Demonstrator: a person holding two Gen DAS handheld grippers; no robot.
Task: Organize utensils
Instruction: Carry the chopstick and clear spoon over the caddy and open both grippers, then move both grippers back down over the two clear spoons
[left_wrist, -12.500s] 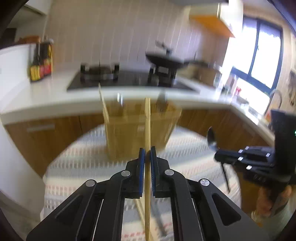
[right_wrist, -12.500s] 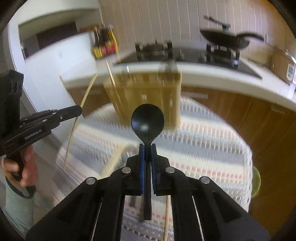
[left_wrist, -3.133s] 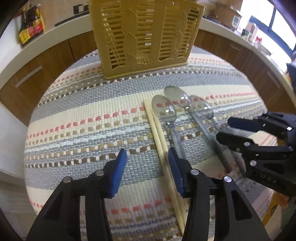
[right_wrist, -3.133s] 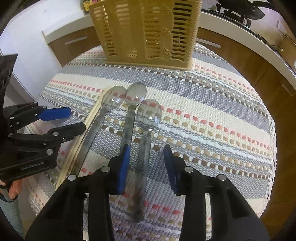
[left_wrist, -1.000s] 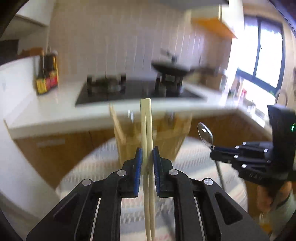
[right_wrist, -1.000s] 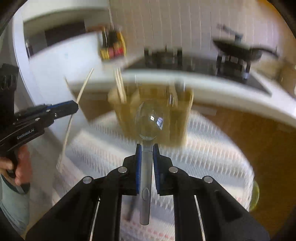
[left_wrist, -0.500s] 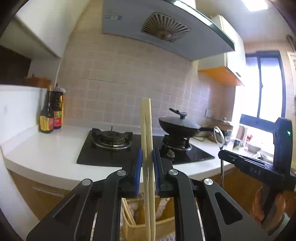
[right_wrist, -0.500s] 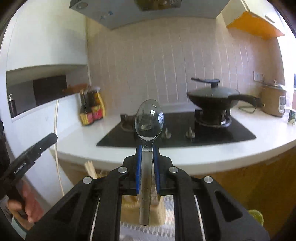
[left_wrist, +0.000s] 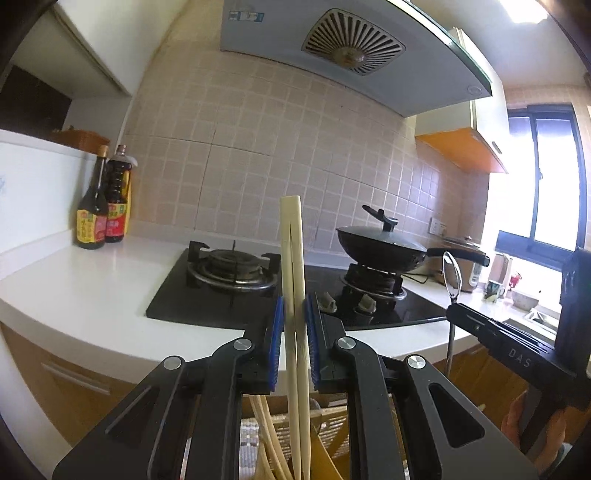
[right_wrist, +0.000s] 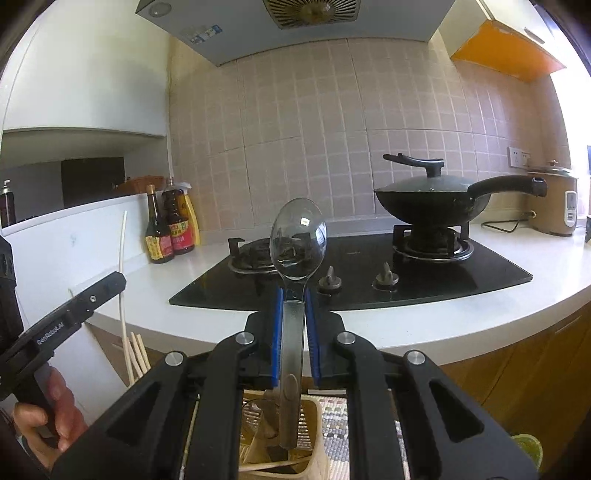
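My left gripper (left_wrist: 294, 325) is shut on a pair of pale chopsticks (left_wrist: 291, 258), held upright with their lower ends over the yellow utensil basket (left_wrist: 328, 432) below. My right gripper (right_wrist: 294, 325) is shut on a clear plastic spoon (right_wrist: 297, 243), bowl up, its handle end hanging into the basket (right_wrist: 310, 417). More chopsticks (right_wrist: 137, 354) stand in the basket's left part. The right gripper with the spoon (left_wrist: 451, 273) shows at the right of the left wrist view. The left gripper (right_wrist: 99, 291) shows at the left of the right wrist view.
A white counter (left_wrist: 92, 295) holds a black gas hob (left_wrist: 229, 280), a lidded black wok (right_wrist: 428, 199), sauce bottles (left_wrist: 103, 210) and a rice cooker (right_wrist: 554, 203). A striped woven mat (right_wrist: 336, 432) lies under the basket. A range hood (left_wrist: 351, 55) hangs above.
Both grippers have stayed raised and upright over the basket. The chopsticks and spoon have sunk slightly toward it compared with half a second ago.
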